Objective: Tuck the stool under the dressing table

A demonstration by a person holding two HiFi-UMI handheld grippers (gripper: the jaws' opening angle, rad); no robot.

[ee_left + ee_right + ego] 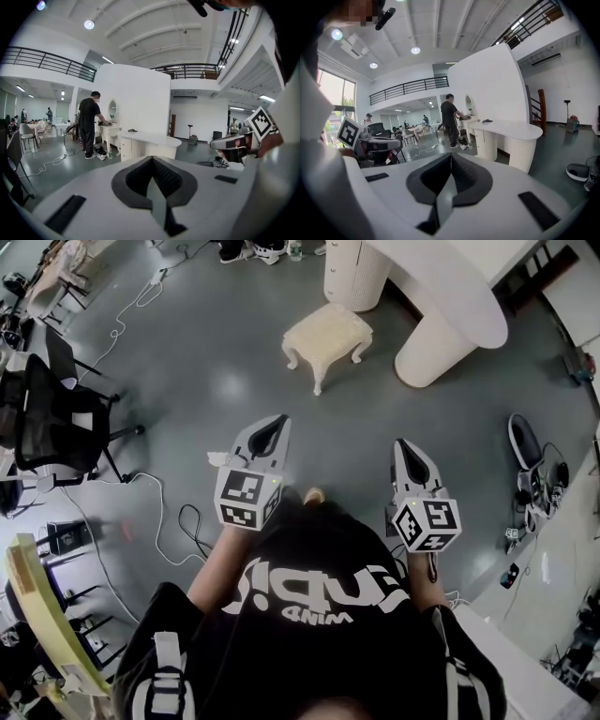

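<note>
In the head view, we stand well apart from the stool [327, 338], which sits on the grey floor [187, 381] just beside the dressing table [469, 306] and not yet under its top. We judge the step in hand to be the approach, with nothing gripped. We hold the left gripper [272, 427] and the right gripper [405, 451] out side by side, both pointing toward the stool and tipped a little downward.

In the left gripper view, our jaws are pressed together on nothing. The dressing table shows beyond them, and the stool is hidden behind the gripper's body.

In the right gripper view, the jaws likewise meet with nothing between them, and the table's rounded end stands ahead.

Next, we reckon, we must close the gap, then either spread the jaws to take the stool's seat edge or push it with closed tips toward the gap beneath the top.
</note>
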